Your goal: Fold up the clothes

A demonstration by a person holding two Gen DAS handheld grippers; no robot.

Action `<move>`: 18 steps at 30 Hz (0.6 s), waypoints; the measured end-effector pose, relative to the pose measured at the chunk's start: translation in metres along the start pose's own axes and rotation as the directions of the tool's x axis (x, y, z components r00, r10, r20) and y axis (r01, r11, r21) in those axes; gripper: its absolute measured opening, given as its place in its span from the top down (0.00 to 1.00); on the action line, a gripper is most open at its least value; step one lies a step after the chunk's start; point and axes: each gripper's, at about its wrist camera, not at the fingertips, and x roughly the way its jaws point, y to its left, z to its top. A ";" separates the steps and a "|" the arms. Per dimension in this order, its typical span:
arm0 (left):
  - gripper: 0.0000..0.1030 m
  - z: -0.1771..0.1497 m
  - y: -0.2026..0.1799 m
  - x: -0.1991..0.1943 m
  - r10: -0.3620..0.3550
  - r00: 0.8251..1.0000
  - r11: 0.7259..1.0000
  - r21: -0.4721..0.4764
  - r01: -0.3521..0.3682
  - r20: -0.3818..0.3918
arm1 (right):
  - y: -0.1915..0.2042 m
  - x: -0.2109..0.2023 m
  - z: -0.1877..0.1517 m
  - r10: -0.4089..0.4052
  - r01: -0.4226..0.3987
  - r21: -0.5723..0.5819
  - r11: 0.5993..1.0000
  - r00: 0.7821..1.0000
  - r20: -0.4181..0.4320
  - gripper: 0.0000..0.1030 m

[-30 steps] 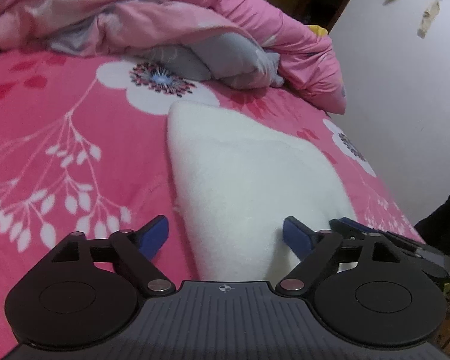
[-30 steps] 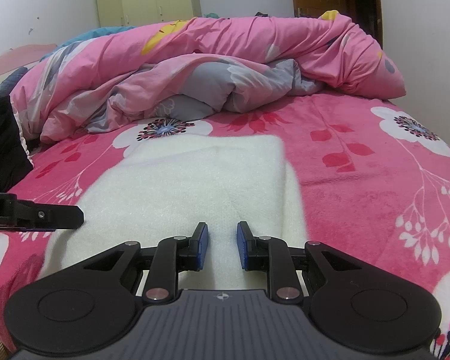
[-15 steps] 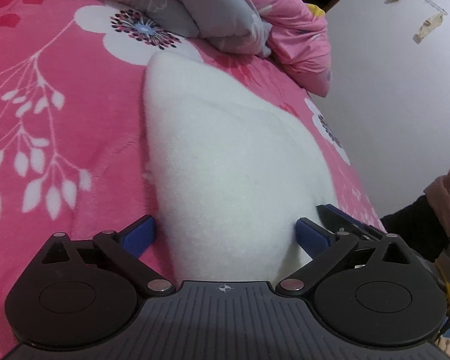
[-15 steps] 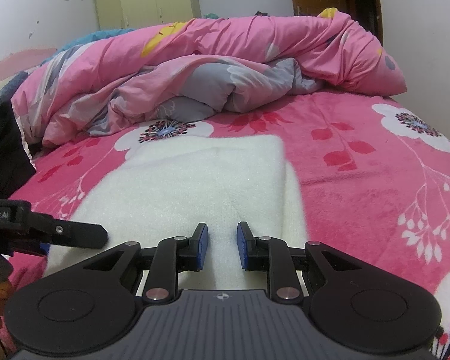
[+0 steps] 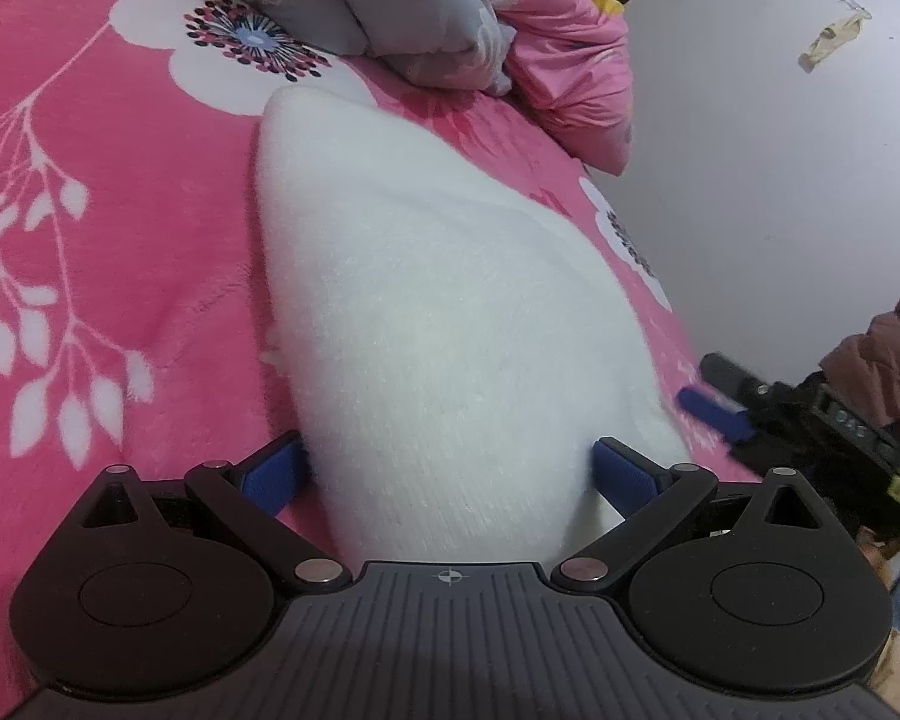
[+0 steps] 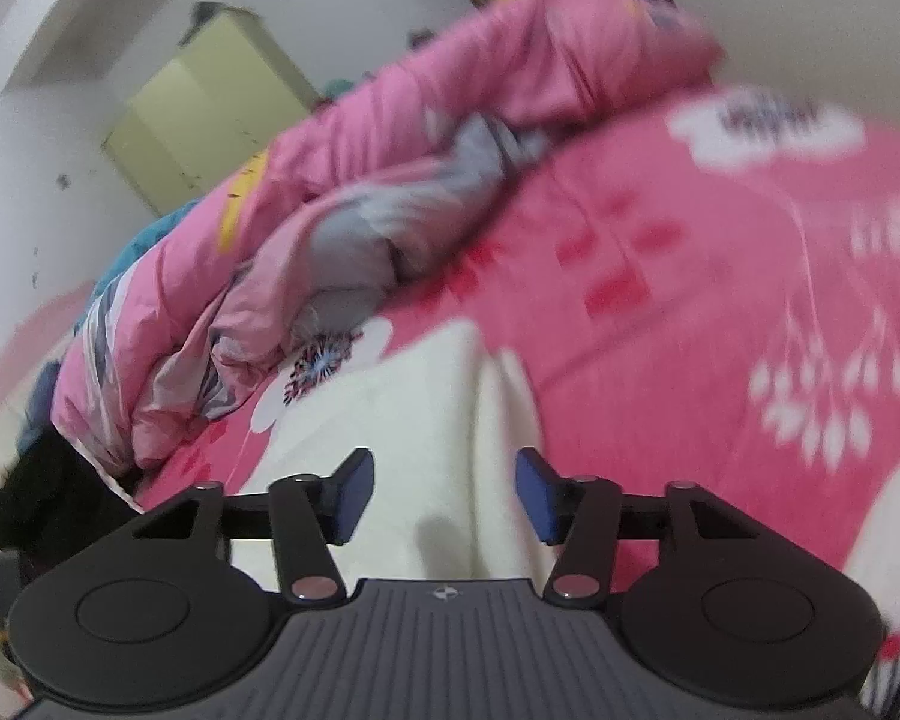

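The pink floral bedspread (image 5: pixel 90 240) fills both views, a crumpled pink-and-grey quilt (image 5: pixel 420 12) heaped at the top. On it lies the white fleecy garment (image 5: pixel 438 324), its long axis running from bottom centre to upper left. The left gripper (image 5: pixel 447 471) straddles its near end, blue pads spread wide. The right gripper (image 6: pixel 444 495), released, hovers over the garment's right edge, its view blurred.

Right gripper (image 6: pixel 444 495) jaws spread wide over near end of white fuzzy garment (image 6: pixel 402 420) on pink floral blanket (image 6: pixel 720 312). Rumpled pink-grey quilt (image 6: pixel 342 228) beyond. View tilted, blurred.
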 end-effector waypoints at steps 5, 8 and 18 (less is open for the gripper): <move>0.02 0.001 0.004 0.001 -0.028 1.000 1.000 0.005 0.028 -0.002 | -0.023 0.018 -0.009 0.058 -0.049 0.118 0.992 0.995 -0.080 0.42; 0.02 0.000 0.004 0.002 -0.039 0.999 0.999 0.014 0.039 0.001 | -0.034 0.022 -0.012 0.095 -0.081 0.175 0.981 0.993 -0.075 0.39; 0.02 0.000 0.007 0.002 -0.063 0.998 0.998 0.025 0.062 0.007 | -0.061 0.025 -0.010 0.105 -0.079 0.287 0.955 0.992 -0.077 0.39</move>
